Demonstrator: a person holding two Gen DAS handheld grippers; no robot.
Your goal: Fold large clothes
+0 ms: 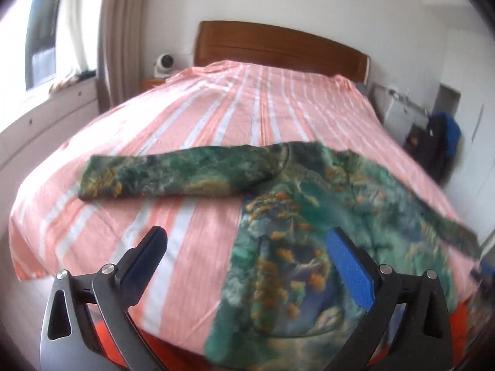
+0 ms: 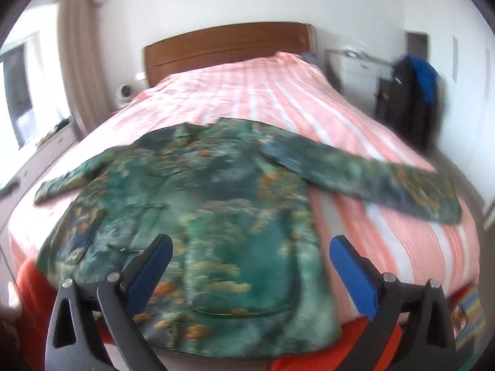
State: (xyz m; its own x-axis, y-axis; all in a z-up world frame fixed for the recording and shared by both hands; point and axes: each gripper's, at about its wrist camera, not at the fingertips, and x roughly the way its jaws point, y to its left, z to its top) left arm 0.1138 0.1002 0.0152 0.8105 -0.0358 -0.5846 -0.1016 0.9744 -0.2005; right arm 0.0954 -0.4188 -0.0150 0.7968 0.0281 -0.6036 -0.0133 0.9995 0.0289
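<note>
A large green patterned jacket (image 2: 216, 191) with orange flecks lies spread flat on the bed, sleeves stretched out to both sides. In the left wrist view the jacket (image 1: 309, 232) fills the right half, its left sleeve (image 1: 173, 176) reaching across the sheet. My left gripper (image 1: 247, 247) is open and empty above the jacket's left hem edge. My right gripper (image 2: 250, 253) is open and empty above the jacket's lower middle. The right sleeve (image 2: 386, 179) extends to the right.
The bed has a pink and white striped sheet (image 1: 216, 108) and a wooden headboard (image 1: 278, 46). An orange cover (image 2: 309, 358) hangs at the bed's foot. A chair with dark and blue clothes (image 2: 411, 92) stands right. A window and curtain (image 1: 117, 46) are left.
</note>
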